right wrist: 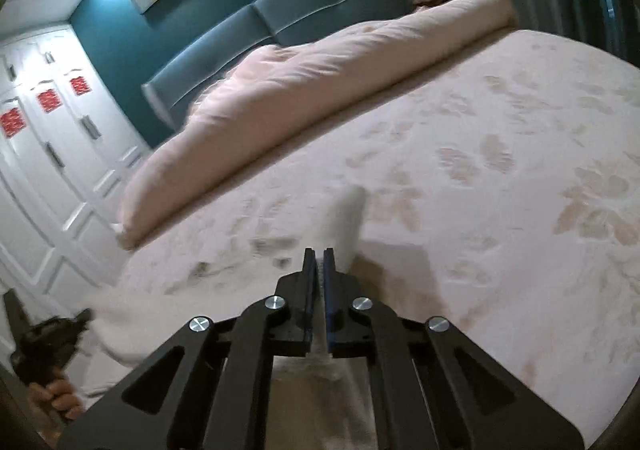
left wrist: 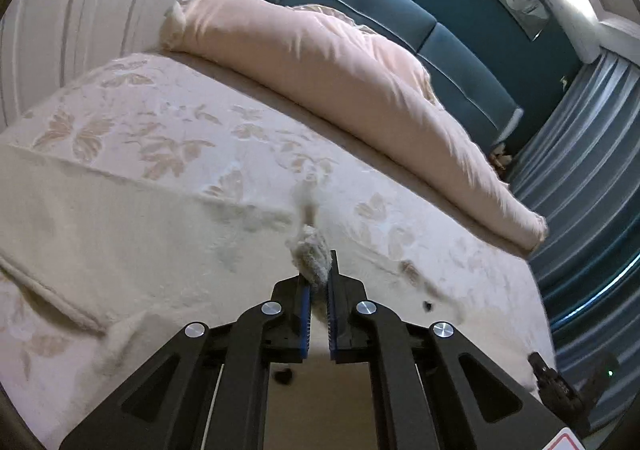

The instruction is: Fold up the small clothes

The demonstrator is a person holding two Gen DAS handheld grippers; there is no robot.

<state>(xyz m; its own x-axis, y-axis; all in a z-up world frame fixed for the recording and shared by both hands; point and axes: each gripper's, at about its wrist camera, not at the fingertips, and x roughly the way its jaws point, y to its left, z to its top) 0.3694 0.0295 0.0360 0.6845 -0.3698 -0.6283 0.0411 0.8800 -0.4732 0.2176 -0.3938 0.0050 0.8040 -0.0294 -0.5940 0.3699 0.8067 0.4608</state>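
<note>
A small cream fleecy garment is held up over the bed, stretched between both grippers. My left gripper is shut on a bunched corner of it. My right gripper is shut on another edge of the garment, which hangs in front of and under the jaws. In the right wrist view the left gripper and the hand holding it show at the lower left. In the left wrist view the right gripper shows at the lower right. The frames are blurred.
The bed has a cream cover with a leaf pattern. A rolled pink duvet lies along the teal headboard. White wardrobe doors stand on one side, grey-blue curtains on the other.
</note>
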